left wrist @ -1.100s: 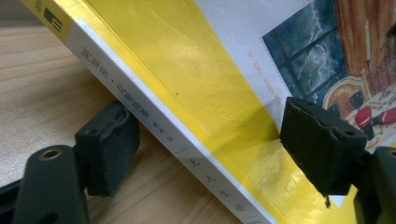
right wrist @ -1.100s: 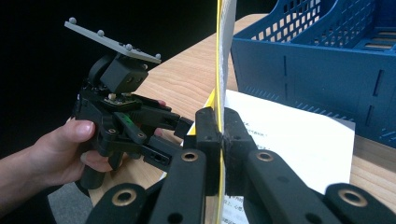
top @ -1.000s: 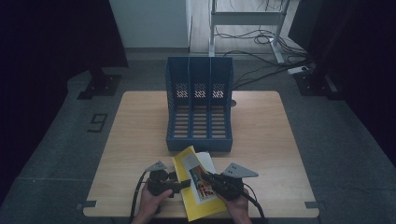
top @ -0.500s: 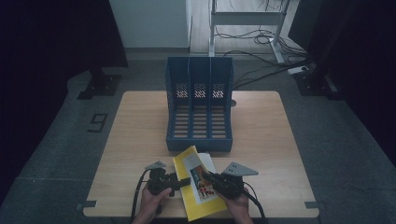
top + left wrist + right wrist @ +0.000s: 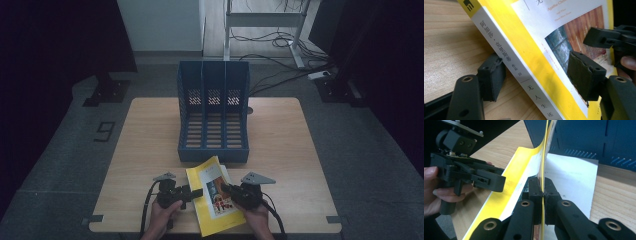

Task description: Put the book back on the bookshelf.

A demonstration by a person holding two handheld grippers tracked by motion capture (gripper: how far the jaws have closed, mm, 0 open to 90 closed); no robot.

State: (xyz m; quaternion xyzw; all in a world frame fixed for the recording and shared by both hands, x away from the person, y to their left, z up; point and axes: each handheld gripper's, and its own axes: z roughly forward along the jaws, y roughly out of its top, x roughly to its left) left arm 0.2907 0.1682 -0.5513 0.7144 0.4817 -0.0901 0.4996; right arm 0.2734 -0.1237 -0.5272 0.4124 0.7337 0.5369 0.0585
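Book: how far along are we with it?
Done: the right gripper is shut on the book's front cover, lifted off the pages. In hand: the left gripper straddles the spine and has just been closing, pads not yet pressing. Left: the book lies on the table; the file rack holds nothing.

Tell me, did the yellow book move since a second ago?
Cannot tell: the yellow book lies at about the same spot in front of the blue file rack in the high view; any shift is too slight to judge.
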